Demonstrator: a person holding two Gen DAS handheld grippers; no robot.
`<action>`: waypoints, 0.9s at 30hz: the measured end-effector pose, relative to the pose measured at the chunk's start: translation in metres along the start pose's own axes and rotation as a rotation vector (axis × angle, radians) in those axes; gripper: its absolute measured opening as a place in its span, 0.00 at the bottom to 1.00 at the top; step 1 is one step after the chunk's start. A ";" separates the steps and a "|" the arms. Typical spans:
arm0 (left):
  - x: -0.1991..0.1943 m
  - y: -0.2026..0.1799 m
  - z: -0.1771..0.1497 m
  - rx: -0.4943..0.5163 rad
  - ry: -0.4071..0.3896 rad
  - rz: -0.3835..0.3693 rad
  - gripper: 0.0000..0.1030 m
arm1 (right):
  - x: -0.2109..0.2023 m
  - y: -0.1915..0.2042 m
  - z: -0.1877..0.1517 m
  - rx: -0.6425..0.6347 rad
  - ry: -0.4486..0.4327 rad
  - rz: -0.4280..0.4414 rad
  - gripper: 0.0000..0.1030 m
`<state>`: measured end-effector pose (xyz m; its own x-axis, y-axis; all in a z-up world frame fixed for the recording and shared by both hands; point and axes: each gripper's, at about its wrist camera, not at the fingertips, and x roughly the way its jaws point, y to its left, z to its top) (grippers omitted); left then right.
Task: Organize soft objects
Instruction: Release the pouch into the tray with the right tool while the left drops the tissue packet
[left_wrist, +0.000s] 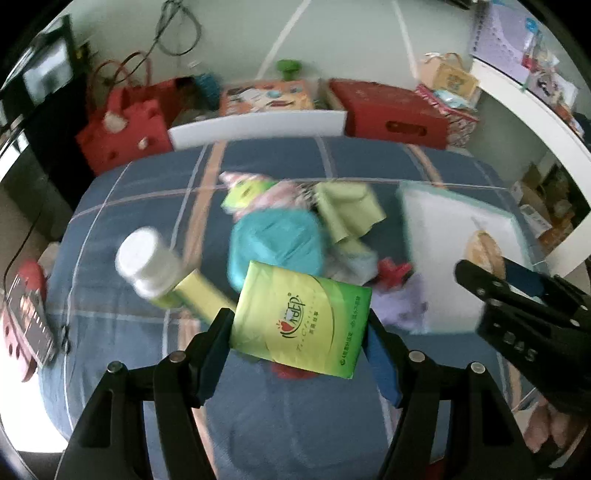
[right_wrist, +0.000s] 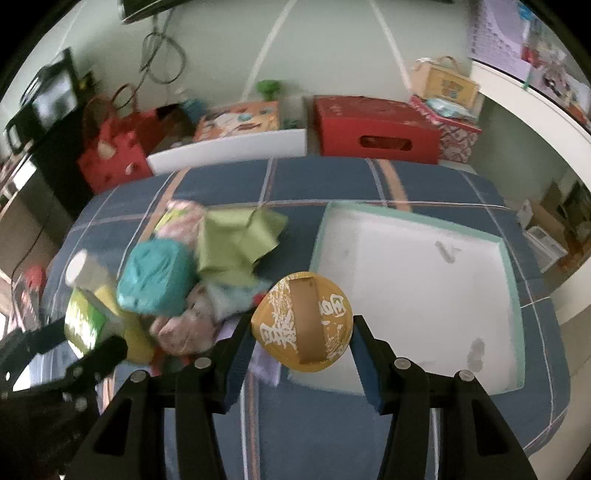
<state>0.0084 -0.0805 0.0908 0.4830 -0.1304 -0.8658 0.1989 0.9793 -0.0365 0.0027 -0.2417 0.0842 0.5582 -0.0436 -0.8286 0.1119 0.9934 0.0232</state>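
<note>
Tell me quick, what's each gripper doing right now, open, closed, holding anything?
Left gripper: closed on the green tissue pack.
Right gripper: closed on the mustard-yellow pouch, just in front of the white tray.

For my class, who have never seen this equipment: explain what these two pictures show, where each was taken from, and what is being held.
No robot here: a person holds a two-finger gripper in each hand, each carrying a fisheye camera looking along its fingers. The left camera shows the left gripper clamping a green tissue pack. The right camera shows the right gripper holding a yellow-brown ball. Below is a blue checked bedcover with a pile of soft things, including a teal bundle and green cloth, beside a white tray.
</note>
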 end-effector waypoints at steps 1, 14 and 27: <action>0.001 -0.005 0.004 0.010 -0.003 -0.009 0.67 | 0.003 -0.004 0.005 0.014 -0.002 -0.010 0.53; 0.045 -0.092 0.046 0.139 0.038 -0.076 0.68 | 0.034 -0.092 0.009 0.218 0.037 -0.140 0.53; 0.083 -0.167 0.039 0.254 0.065 -0.141 0.68 | 0.035 -0.187 -0.020 0.420 0.081 -0.288 0.54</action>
<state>0.0492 -0.2609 0.0443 0.3811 -0.2444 -0.8917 0.4715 0.8810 -0.0399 -0.0152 -0.4268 0.0397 0.3923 -0.2841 -0.8748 0.5814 0.8136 -0.0035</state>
